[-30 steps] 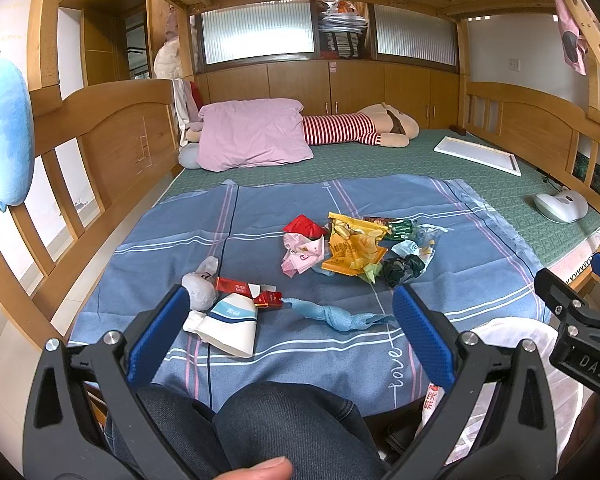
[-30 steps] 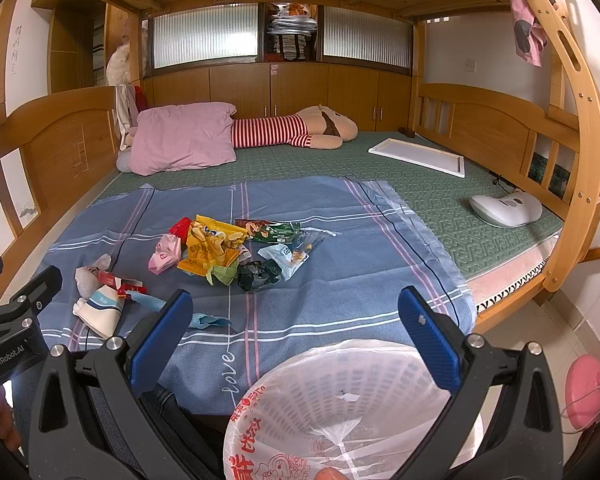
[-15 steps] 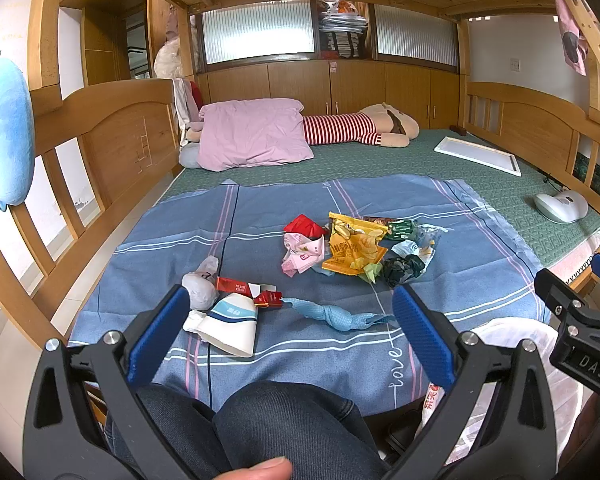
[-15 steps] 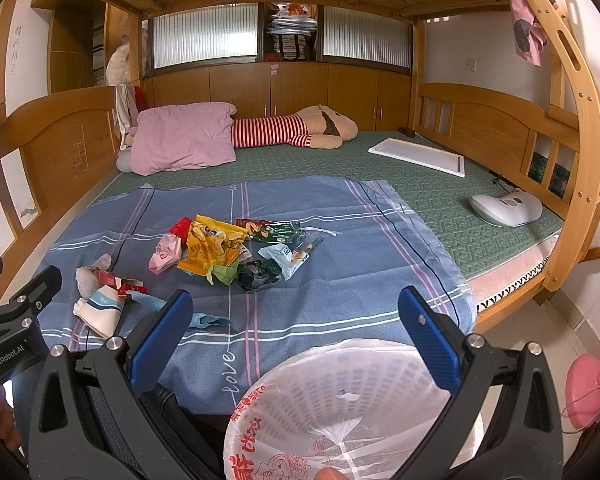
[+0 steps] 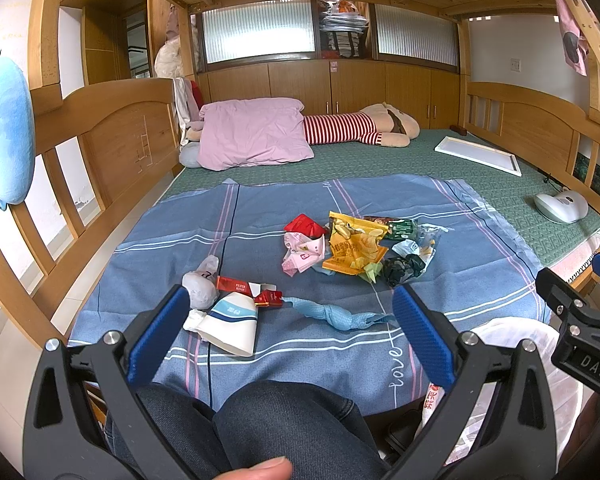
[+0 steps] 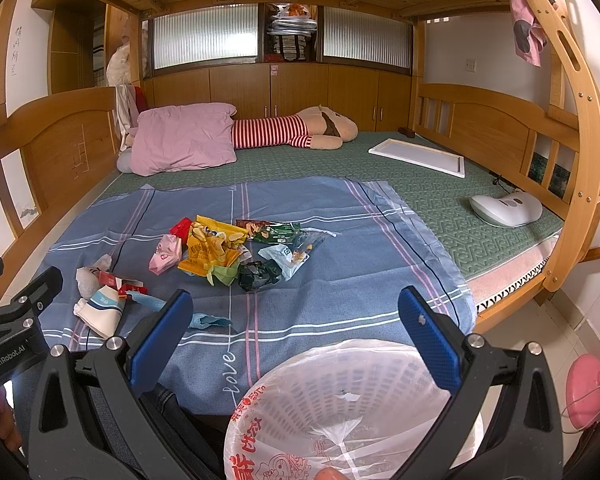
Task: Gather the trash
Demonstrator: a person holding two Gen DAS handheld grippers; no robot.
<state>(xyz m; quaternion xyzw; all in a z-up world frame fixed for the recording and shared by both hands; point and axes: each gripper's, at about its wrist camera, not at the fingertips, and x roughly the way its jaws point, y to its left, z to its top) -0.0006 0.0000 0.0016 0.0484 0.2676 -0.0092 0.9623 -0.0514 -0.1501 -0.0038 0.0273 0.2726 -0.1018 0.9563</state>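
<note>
Trash lies scattered on a blue striped sheet [image 5: 260, 248]: a yellow chip bag [image 5: 354, 246], a pink wrapper [image 5: 302, 252], a red wrapper [image 5: 302, 224], a dark green crumpled wrapper [image 5: 402, 268], a red cigarette box [image 5: 248, 290], a white paper cup [image 5: 230, 324], a white wad [image 5: 199, 286] and a twisted blue wrapper [image 5: 334, 316]. My left gripper [image 5: 290, 328] is open, hovering just short of the cup and blue wrapper. My right gripper [image 6: 296, 334] is open above a white bin [image 6: 348, 408] lined with a plastic bag, at the bed's front edge.
The person's knees in dark jeans [image 5: 276, 428] sit under the left gripper. On the green mat [image 6: 420, 192] lie a pink pillow [image 5: 252, 138], a striped plush toy [image 5: 360, 128], a white board [image 5: 478, 156] and a white device [image 5: 560, 206]. Wooden bed rails [image 5: 80, 152] run along both sides.
</note>
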